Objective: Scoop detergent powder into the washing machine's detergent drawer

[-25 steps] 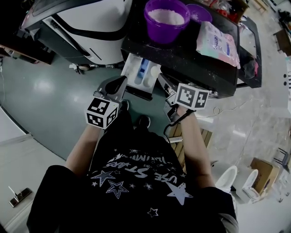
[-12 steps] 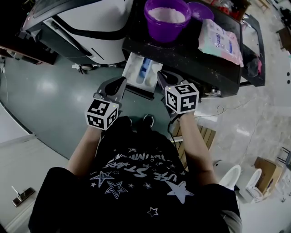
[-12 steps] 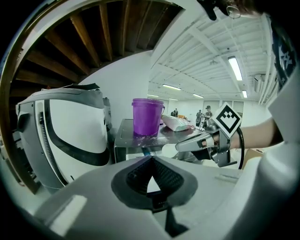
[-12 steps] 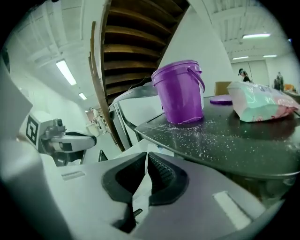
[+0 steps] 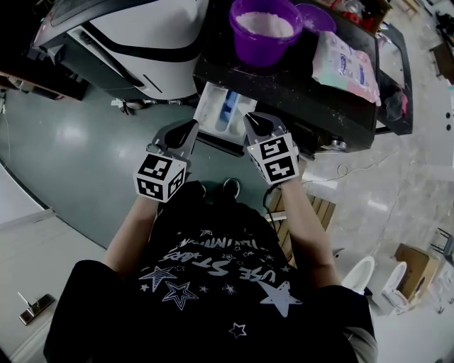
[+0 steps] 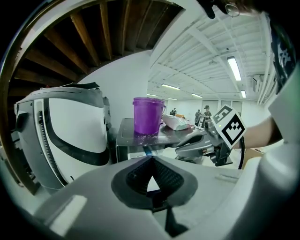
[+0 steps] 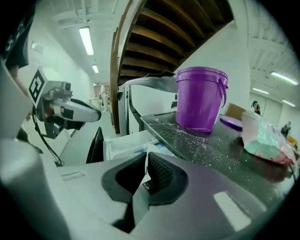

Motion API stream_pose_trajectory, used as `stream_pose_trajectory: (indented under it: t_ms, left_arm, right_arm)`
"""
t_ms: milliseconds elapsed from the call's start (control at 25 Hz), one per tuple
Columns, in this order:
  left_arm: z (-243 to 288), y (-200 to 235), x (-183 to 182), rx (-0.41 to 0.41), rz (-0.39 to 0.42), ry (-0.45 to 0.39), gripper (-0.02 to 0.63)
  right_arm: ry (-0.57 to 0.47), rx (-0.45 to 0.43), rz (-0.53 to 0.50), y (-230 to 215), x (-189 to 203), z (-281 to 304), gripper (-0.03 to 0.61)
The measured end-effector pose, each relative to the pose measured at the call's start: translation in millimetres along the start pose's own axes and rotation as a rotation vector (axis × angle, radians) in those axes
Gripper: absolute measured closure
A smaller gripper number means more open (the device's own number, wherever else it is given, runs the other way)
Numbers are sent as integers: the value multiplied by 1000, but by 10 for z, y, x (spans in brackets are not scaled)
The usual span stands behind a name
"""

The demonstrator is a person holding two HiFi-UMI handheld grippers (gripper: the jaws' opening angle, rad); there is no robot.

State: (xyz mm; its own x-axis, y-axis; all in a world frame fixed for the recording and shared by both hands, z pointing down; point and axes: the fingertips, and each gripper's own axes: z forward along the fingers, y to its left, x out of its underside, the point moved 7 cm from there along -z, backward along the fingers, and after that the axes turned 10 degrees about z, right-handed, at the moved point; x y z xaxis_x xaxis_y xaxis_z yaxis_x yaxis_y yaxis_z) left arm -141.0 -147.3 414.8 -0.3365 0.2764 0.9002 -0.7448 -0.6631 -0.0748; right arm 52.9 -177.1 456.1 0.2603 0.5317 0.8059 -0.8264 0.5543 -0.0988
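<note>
1. Standing pulled out from the front of the washing machine (image 5: 284, 84), the detergent drawer (image 5: 221, 108) is seen from above as a white tray with a blue insert in its middle compartment. It projects from under the machine's black top, over the grey-green floor (image 5: 78, 142).
2. The right gripper (image 5: 257, 123) is held just beside the drawer's front right corner, and the left gripper (image 5: 189, 129) just off its front left corner. Contact with the drawer cannot be confirmed for either.
3. In the left gripper view, the left gripper (image 6: 151, 161) is shown with its jaws pressed together at the tips, and nothing is pinched between them.
4. In the right gripper view, the right gripper (image 7: 145, 164) is likewise shown with its jaws brought together and nothing between them. The drawer (image 7: 126, 143) lies just beyond its tips.
5. A purple bucket (image 5: 264, 32) holding white detergent powder (image 5: 264, 24) is placed on the black top, directly behind the drawer. White specks are scattered on the top around its base.
6. A purple lid (image 5: 320, 15) lies just beside the bucket, and a soft printed pouch (image 5: 345, 60) is laid flat nearby. Its print is too small to be read.
7. Black-and-white square patterns are carried on each marker cube (image 5: 160, 176).
8. A white rounded casing (image 5: 142, 32) with a black band is seen to the left of the machine.
9. White stars and lettering are printed on the person's black shirt (image 5: 213, 283); the lettering appears upside down and cannot be read with certainty.
</note>
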Motion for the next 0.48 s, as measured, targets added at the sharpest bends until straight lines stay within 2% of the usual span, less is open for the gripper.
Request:
stream_pose_trajectory:
  t_ms: [120,360,480]
  left_arm:
    - [10,5,3,9,3,1,612]
    - [24,46,6,18,5,1,612]
    - [32,66,13,22,7,1,612]
  right_arm:
    - [2,25,-61,34,-6,3,543]
    - [0,55,-112,48,-29,24,543]
    - [-4,80,-183,66,-34,34,543]
